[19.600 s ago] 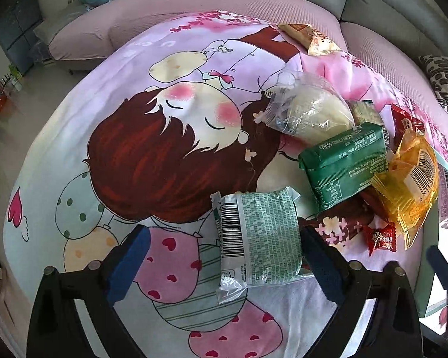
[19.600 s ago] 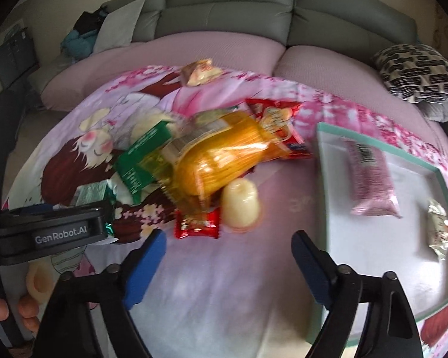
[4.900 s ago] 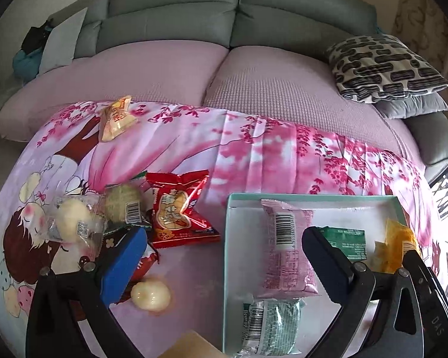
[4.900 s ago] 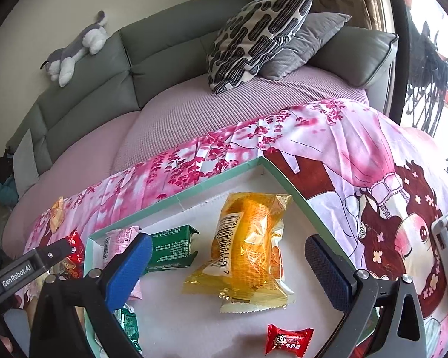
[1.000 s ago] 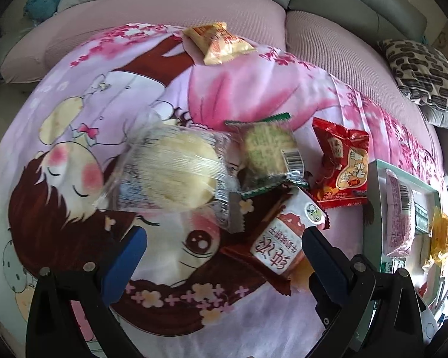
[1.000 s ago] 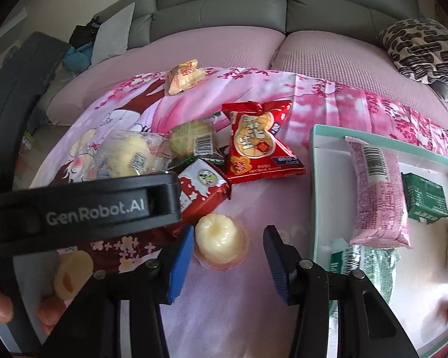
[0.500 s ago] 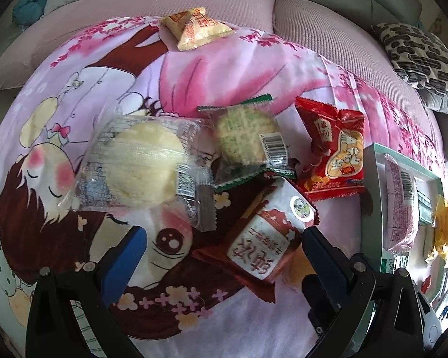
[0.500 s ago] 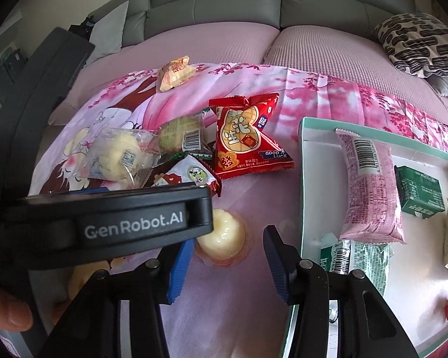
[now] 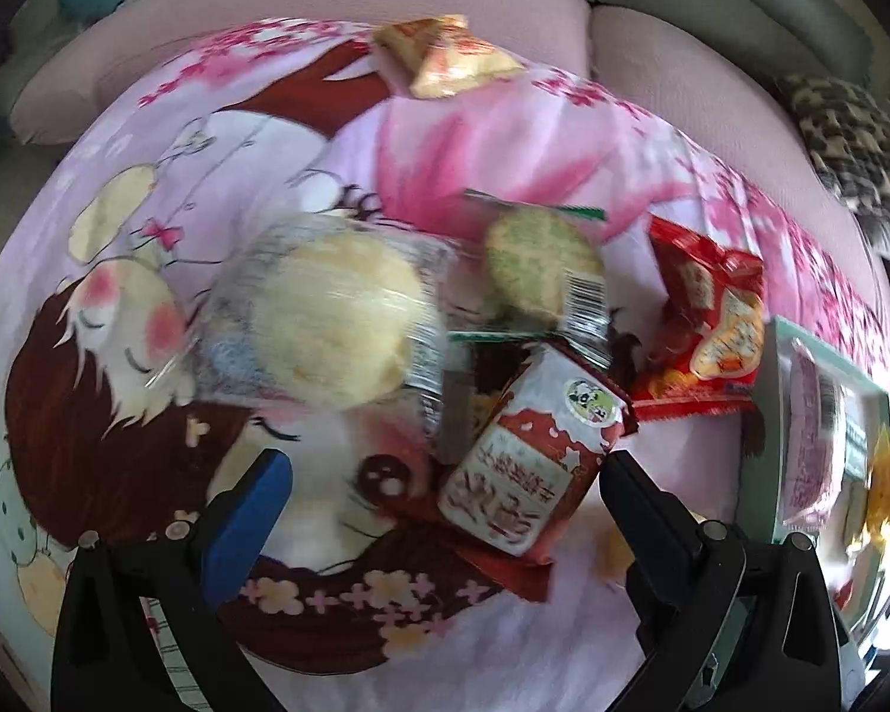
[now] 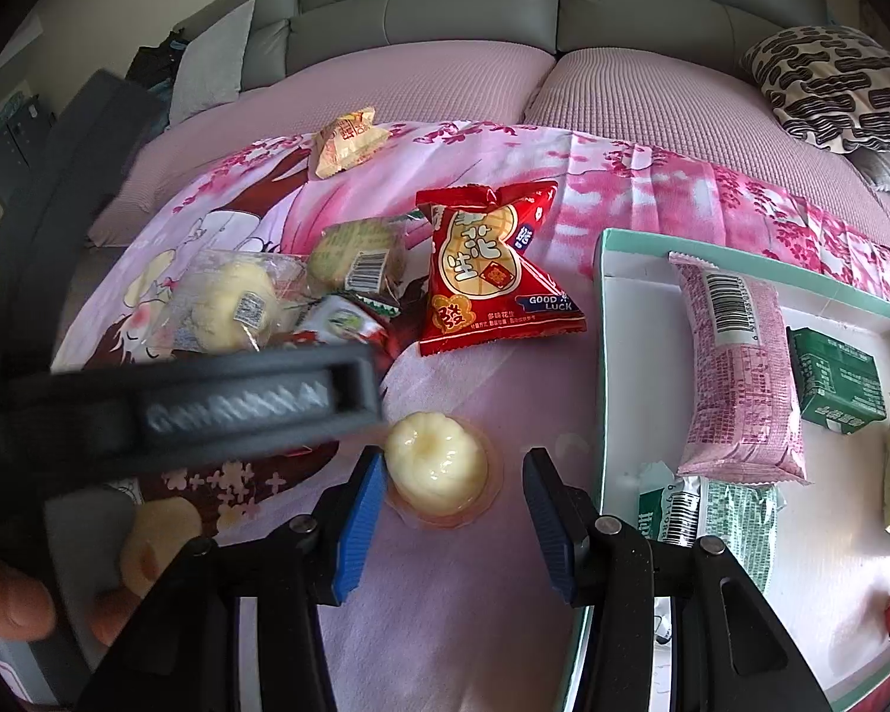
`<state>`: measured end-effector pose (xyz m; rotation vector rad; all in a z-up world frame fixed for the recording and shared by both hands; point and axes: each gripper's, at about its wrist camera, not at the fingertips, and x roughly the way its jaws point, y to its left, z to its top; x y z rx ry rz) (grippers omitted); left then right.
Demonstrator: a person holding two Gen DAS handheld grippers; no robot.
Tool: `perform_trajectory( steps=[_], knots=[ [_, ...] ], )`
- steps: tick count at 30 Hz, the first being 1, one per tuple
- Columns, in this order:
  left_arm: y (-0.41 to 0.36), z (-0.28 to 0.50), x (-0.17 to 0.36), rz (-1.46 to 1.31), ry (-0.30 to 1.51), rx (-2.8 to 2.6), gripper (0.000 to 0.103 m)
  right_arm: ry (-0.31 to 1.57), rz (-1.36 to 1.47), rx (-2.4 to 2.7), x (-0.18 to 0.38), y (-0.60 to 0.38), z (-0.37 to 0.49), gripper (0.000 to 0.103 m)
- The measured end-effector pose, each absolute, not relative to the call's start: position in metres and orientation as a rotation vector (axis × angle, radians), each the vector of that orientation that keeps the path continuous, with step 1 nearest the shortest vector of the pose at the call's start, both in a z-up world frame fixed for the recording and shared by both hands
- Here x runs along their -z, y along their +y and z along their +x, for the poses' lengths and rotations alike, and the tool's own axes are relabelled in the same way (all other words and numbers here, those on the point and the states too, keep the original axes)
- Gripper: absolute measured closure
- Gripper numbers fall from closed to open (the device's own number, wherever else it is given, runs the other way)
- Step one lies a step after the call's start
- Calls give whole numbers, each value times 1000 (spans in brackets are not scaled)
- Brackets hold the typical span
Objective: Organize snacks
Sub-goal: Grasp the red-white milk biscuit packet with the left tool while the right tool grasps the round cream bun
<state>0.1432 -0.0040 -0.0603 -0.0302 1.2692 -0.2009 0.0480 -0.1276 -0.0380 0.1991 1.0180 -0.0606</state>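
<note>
A pink cartoon-print bedsheet (image 10: 652, 190) covers the surface, a girl's blushing face printed at nine o'clock in the left wrist view. At three o'clock in the right wrist view lies a shallow white tray with a mint-green rim (image 10: 600, 320); inside it rest a long pink barcoded wrapper (image 10: 736, 374), a dark green boxy packet (image 10: 836, 385) and a green-and-white printed sachet (image 10: 718, 516), their small print unreadable.

On the sheet, a red peanut bag (image 10: 486, 273) reads "GOOD LUCK" beside Chinese characters. At ten o'clock from it sit a round green-speckled cake in clear film (image 10: 356, 255) with a barcode, and a pale bun in a clear wrapper (image 10: 231, 296) bearing a QR sticker. A red-and-white pouch with a panda sticker (image 9: 534, 463) lies between the fingers of the left gripper (image 9: 445, 510), whose jaws stand wide apart, not pressing it. An orange-yellow triangular packet (image 10: 344, 139) lies alone at twelve o'clock.

The right gripper (image 10: 451, 510) stands open around a pale yellow jelly cup (image 10: 436, 466); its blue pads (image 10: 359, 513) sit just beside the cup without clear contact.
</note>
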Motion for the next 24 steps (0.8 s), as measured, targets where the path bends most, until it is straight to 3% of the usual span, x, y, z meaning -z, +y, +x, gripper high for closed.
perform_trajectory(
  steps=[4, 8, 12, 15, 17, 24],
  knots=[
    [3, 142, 58, -37, 1262, 199, 1, 1016, 195, 62, 39, -126, 49, 52],
    [-10, 141, 57, -19, 1262, 237, 20, 1011, 193, 56, 40, -126, 51, 52],
    [-18, 140, 58, 0, 1258, 256, 29, 1014, 185, 47, 43, -124, 53, 53],
    [-22, 138, 57, -21, 1257, 292, 46, 1016, 191, 41, 44, -123, 53, 66],
    [-24, 136, 54, -14, 1248, 302, 53, 1007, 195, 38, 42, -124, 51, 67],
    [-25, 132, 43, -24, 1226, 325, 58, 943, 207, 49, 24, -130, 43, 67]
  ],
)
